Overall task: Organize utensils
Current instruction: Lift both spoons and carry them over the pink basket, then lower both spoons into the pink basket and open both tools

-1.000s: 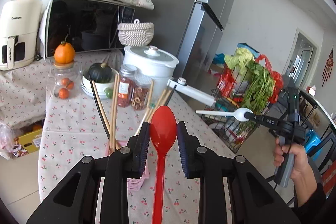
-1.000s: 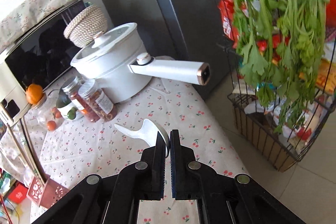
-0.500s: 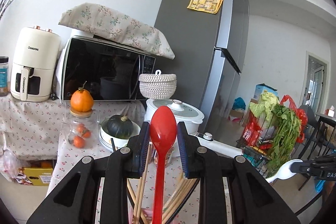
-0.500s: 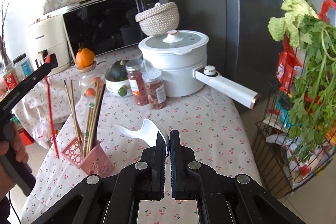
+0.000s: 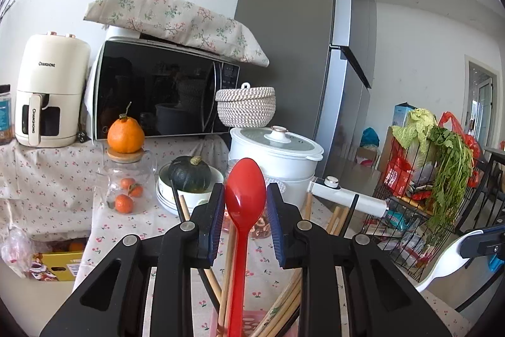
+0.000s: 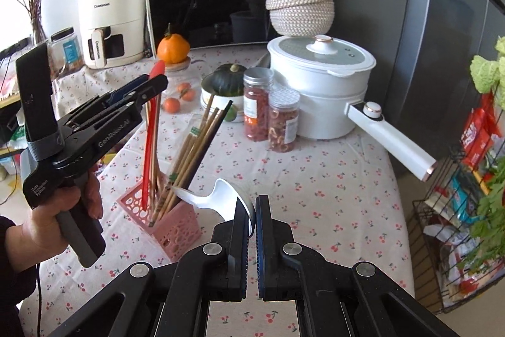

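Note:
My left gripper (image 5: 245, 195) is shut on a red spoon (image 5: 244, 204), bowl up. It holds the spoon upright with the handle end down inside the pink perforated utensil holder (image 6: 172, 225); the spoon also shows in the right wrist view (image 6: 151, 135). Several wooden and black chopsticks (image 6: 192, 153) lean in the holder. My right gripper (image 6: 251, 210) is shut on a white soup spoon (image 6: 217, 198), held just right of the holder above the table. The left gripper also shows in the right wrist view (image 6: 154, 84).
On the cherry-print tablecloth (image 6: 331, 195) stand two spice jars (image 6: 271, 116), a white pot with a long handle (image 6: 322, 84), a bowl with a green squash (image 6: 225, 81), a microwave (image 6: 221, 5) and an air fryer (image 6: 107, 21). A wire basket of vegetables (image 6: 467, 179) stands right of the table.
My left gripper has lowered the red spoon's handle into the pink holder. My right gripper has swung toward the table and closer to the holder, still gripping the white spoon.

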Demonstrator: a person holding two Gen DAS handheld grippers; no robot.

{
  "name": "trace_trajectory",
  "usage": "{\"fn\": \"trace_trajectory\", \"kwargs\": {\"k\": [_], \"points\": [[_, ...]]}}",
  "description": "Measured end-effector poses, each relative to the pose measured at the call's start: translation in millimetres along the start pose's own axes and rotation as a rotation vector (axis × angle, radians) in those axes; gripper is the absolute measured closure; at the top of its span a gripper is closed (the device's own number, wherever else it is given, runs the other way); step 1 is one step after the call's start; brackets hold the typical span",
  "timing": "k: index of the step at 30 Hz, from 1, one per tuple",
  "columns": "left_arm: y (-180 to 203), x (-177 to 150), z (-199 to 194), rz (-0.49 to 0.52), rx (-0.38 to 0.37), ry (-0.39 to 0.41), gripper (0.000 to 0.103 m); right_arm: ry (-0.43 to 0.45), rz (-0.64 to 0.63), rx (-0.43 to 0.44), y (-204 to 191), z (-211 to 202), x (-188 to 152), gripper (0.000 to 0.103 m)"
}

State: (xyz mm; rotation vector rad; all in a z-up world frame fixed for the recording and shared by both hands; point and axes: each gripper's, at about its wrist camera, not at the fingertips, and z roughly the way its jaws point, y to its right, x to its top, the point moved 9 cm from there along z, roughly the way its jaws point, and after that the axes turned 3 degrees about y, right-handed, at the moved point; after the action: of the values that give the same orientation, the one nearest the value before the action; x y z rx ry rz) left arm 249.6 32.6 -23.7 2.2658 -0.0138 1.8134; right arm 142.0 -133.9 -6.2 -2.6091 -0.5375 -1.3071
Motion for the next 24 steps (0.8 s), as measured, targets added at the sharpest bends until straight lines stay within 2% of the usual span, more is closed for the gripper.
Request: {"fn": "trace_trajectory", "kwargs": {"k": [7, 13, 16, 20, 22, 24], "points": [[-8, -4, -23, -0.001, 0.014, -0.094, 0.052, -0.068, -0.028, 0.024, -20, 16, -1, 0.102], [-32, -24, -55, -0.108, 0.085, -0.297, 0.035, -0.149, -0.061, 0.024, -36, 37, 8, 0.102], [-43, -40, -69, -0.128, 0.120, -0.383, 0.031, -0.207, -0.103, 0.013, -47, 49, 18, 0.102], [-53, -58, -85, -0.152, 0.152, -0.452, 0.030, -0.344, -0.112, 0.028, -57, 76, 22, 0.100], [-58, -66, -93, -0.180, 0.166, -0.477, 0.027, -0.397, -0.093, 0.027, -60, 89, 24, 0.100], [-60, -73, -99, -0.197, 0.173, -0.504, 0.023, -0.403, -0.042, 0.039, -63, 95, 31, 0.097]]}}
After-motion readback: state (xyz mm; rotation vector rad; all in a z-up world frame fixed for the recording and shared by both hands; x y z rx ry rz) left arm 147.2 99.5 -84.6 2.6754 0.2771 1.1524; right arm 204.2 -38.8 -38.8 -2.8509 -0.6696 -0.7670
